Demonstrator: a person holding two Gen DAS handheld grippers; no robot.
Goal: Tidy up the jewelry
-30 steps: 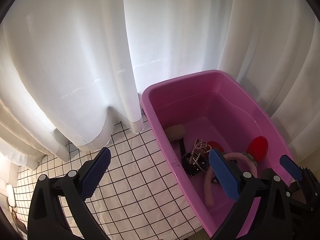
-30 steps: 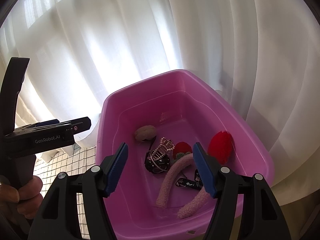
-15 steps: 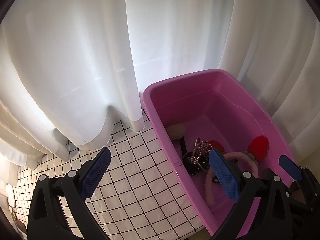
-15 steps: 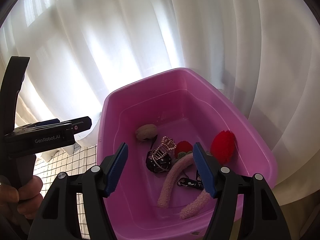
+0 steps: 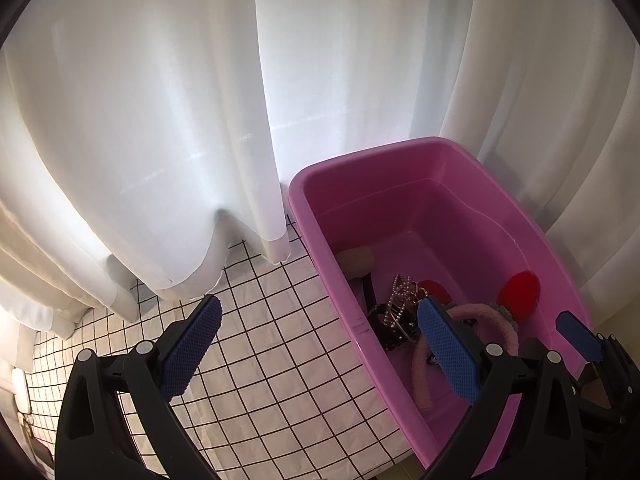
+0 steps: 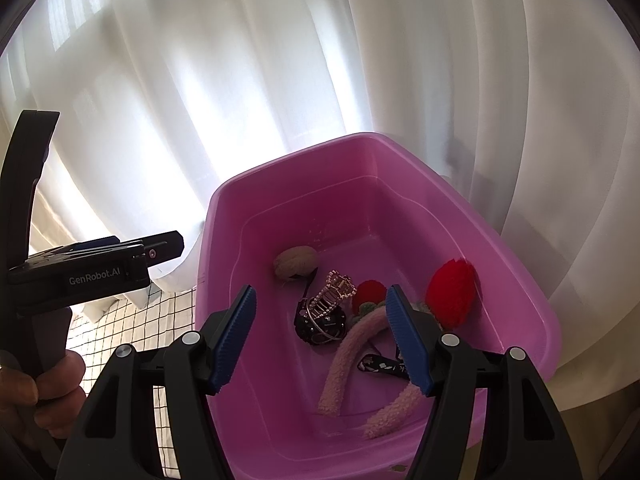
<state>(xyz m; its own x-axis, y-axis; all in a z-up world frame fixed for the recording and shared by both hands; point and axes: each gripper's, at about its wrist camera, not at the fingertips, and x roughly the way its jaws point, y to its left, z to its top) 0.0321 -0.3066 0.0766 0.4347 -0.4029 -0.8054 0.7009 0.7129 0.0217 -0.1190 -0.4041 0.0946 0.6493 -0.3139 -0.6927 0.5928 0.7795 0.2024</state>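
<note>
A pink plastic tub [image 6: 516,276] [image 5: 320,248] holds the jewelry. Inside lie a fuzzy pink headband [image 6: 344,364] [image 5: 424,368], a pearl claw clip [image 6: 334,294] [image 5: 402,300] on a black watch [image 6: 320,326], a red pompom [image 6: 450,294] [image 5: 518,292], a smaller red pompom [image 6: 368,290], a beige puff [image 6: 294,262] [image 5: 354,260] and a black patterned clip [image 6: 380,364]. My right gripper [image 6: 322,334] hovers open above the tub, nothing between its pads. My left gripper [image 5: 320,344] is open too, straddling the tub's left wall above the checked cloth.
White curtains [image 5: 160,120] hang close behind the tub and over the back of the grid-patterned tablecloth [image 5: 260,360]. A person's hand [image 6: 44,384] grips the left gripper's handle at the left of the right wrist view. The table's near edge runs just below the tub.
</note>
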